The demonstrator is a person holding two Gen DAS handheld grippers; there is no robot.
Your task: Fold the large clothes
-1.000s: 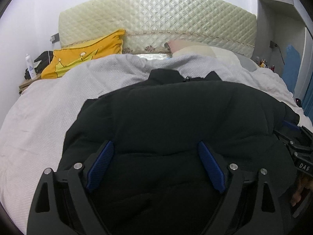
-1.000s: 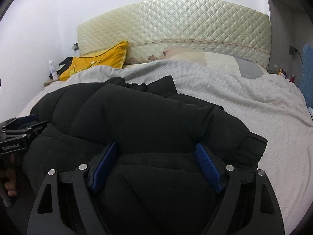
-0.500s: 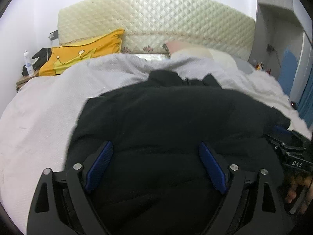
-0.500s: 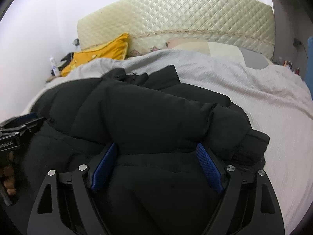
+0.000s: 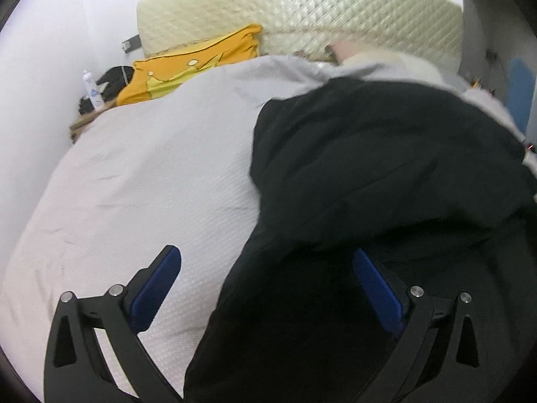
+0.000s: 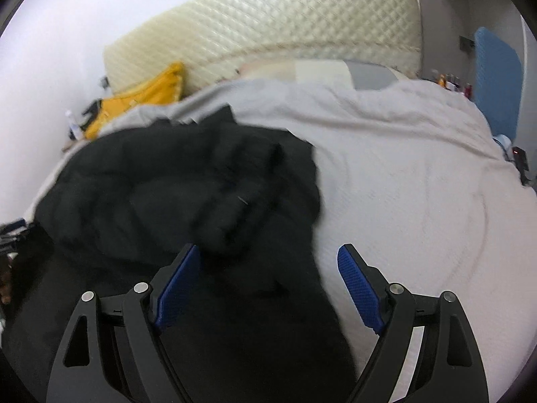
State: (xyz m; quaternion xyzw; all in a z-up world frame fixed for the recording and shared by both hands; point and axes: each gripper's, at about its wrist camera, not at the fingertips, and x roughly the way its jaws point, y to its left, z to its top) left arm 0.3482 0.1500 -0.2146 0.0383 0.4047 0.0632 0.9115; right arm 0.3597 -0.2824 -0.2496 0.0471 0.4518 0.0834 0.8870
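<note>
A black puffy jacket (image 5: 386, 181) lies on a bed with a pale grey cover (image 5: 151, 174). My left gripper (image 5: 265, 282) is open over the jacket's left edge, its left finger above bare cover and its right finger above black fabric. In the right wrist view the jacket (image 6: 181, 184) fills the left half. My right gripper (image 6: 270, 282) is open over the jacket's right edge, its right finger above the cover (image 6: 419, 184). Neither gripper holds anything. Both views are motion-blurred.
A quilted cream headboard (image 5: 302, 10) stands at the back with a yellow pillow (image 5: 188, 70) and pale pillows (image 6: 319, 70) before it. A bedside table with a white bottle (image 5: 91, 89) is at far left. A blue panel (image 6: 496, 80) stands at right.
Both grippers have swung outward: the left one to the left, the right one to the right. Each now straddles an edge of the jacket instead of its middle. Both stayed open.
</note>
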